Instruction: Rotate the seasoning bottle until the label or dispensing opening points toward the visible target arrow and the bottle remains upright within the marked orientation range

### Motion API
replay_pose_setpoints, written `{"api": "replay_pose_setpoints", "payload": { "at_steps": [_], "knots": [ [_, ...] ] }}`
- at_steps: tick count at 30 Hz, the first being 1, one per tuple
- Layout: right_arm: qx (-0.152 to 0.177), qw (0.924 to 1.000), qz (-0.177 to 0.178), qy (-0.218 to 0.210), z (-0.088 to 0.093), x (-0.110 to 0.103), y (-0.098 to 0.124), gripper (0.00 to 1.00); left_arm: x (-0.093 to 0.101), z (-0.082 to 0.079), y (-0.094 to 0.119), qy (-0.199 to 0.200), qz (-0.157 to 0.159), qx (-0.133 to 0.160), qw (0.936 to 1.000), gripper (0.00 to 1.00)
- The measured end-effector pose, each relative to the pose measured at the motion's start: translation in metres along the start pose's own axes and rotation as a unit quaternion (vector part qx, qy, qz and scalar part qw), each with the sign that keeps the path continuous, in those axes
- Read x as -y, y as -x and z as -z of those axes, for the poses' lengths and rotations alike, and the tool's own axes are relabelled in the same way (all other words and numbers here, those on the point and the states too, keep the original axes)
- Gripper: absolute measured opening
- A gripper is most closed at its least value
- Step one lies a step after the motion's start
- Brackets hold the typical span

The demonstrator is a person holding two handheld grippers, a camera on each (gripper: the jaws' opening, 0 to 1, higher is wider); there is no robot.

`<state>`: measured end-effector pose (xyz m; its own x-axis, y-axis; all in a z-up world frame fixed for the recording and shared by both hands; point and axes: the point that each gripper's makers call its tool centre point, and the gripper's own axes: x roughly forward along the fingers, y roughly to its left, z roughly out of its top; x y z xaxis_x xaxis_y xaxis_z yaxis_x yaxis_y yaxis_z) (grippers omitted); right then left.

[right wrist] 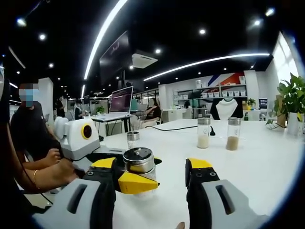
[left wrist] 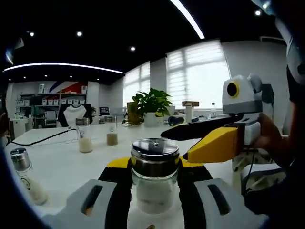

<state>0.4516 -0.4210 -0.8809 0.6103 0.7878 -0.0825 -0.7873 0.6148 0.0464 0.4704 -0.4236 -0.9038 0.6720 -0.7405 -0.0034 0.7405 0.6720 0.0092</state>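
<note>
The seasoning bottle (left wrist: 155,179) stands upright on the white table (left wrist: 62,162), close to its near edge, metal cap level. The left gripper (left wrist: 155,191) is clamped on its glass body. The right gripper (right wrist: 157,179) is held beside the bottle with jaws apart, gripping nothing. No target arrow or orientation mark can be made out, so alignment cannot be confirmed. Judged status: bottle secured, rotation outstanding or unverified. Three further shakers (left wrist: 85,135) stand well apart, toward the far edge and the left.
</note>
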Motion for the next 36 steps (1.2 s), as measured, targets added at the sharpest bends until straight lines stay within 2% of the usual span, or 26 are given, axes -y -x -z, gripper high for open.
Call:
{"api": "replay_pose_setpoints", "payload": {
  "at_steps": [7,14,25,30,36],
  "knots": [
    [-0.006,0.9999,-0.008,0.002,0.004,-0.004,-0.003,0.55,0.009,0.002,0.000,-0.010,0.024,-0.008,0.9996,0.38],
    [-0.011,0.9997,-0.018,0.012,0.005,-0.006,-0.002,0.52,0.011,0.002,0.001,-0.017,0.031,-0.013,0.9993,0.38],
    [-0.001,0.9994,-0.031,0.012,0.000,-0.010,-0.003,0.42,0.022,0.001,0.001,-0.020,0.059,-0.010,0.9980,0.38],
    [-0.003,0.9992,-0.038,0.011,0.001,-0.011,-0.004,0.40,0.023,0.000,0.001,-0.036,0.054,-0.011,0.9979,0.38],
    [-0.004,0.9988,-0.047,0.016,0.001,-0.015,-0.005,0.34,0.028,0.001,0.001,-0.035,0.069,-0.014,0.9969,0.38]
  ]
}}
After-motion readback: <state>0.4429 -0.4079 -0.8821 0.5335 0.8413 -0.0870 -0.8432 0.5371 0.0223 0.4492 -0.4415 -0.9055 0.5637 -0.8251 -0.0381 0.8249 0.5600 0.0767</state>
